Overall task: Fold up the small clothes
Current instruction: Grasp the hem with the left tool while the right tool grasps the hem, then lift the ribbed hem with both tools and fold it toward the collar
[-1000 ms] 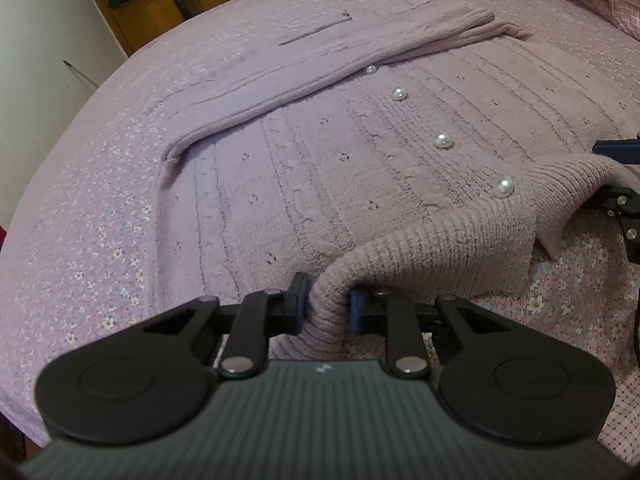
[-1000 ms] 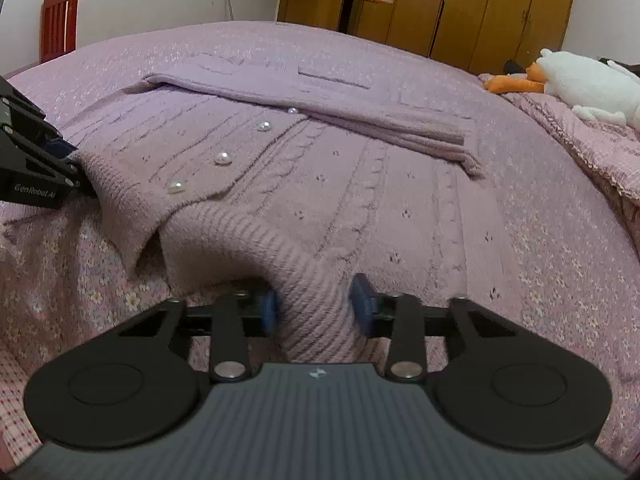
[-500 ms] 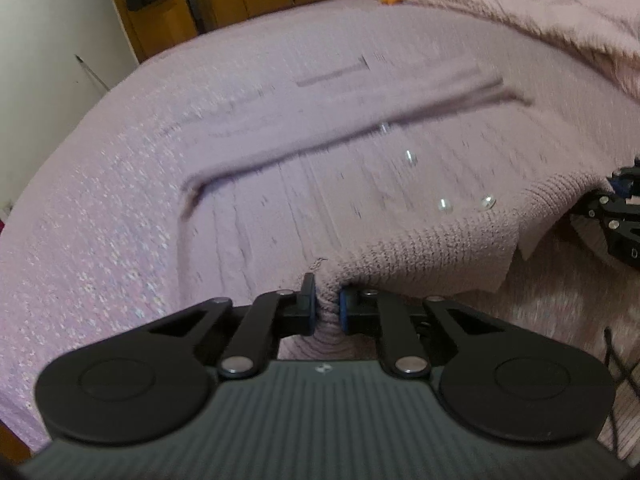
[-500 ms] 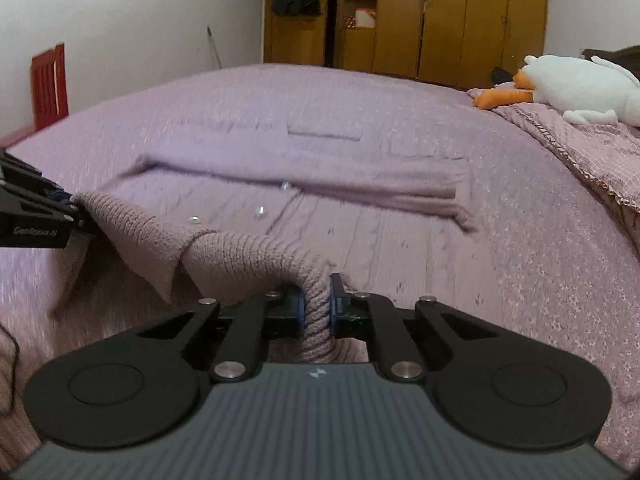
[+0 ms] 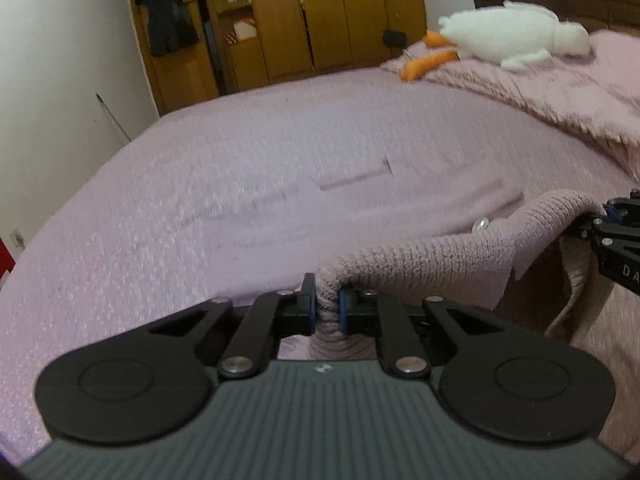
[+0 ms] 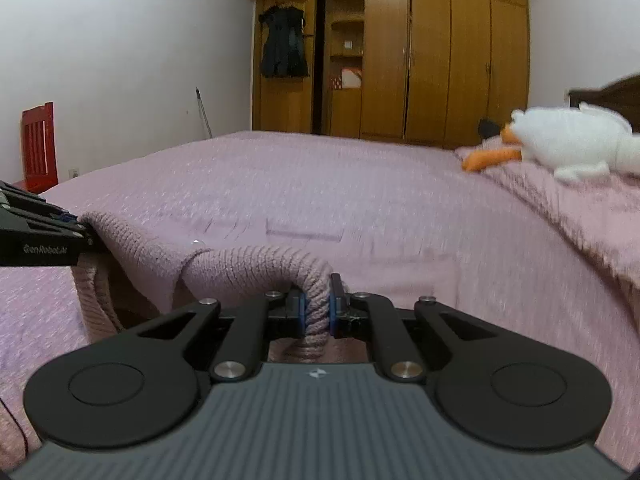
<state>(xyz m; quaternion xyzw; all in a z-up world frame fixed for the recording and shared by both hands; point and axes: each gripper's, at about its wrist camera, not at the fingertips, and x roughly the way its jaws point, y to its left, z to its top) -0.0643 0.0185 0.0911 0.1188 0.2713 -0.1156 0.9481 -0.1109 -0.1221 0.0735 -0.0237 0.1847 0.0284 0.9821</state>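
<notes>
While each tool, left tool (image 5: 327, 309) and right tool (image 6: 317, 312), clamps the lilac cardigan's hem (image 5: 432, 256) (lifted off the bed (image 5: 200, 184)), the fold likely needs carrying forward.

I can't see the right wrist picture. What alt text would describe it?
Black tongs pinch the ribbed hem of a pink knit cardigan, lifted above a pink bedspread. A second pair of tongs holds the hem at left; a white plush goose lies at right.

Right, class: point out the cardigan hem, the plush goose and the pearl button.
cardigan hem (image 5: 436, 258), left wrist view, ribbed band
plush goose (image 6: 572, 144), right wrist view, white body
pearl button (image 5: 481, 224), left wrist view, its face
</notes>
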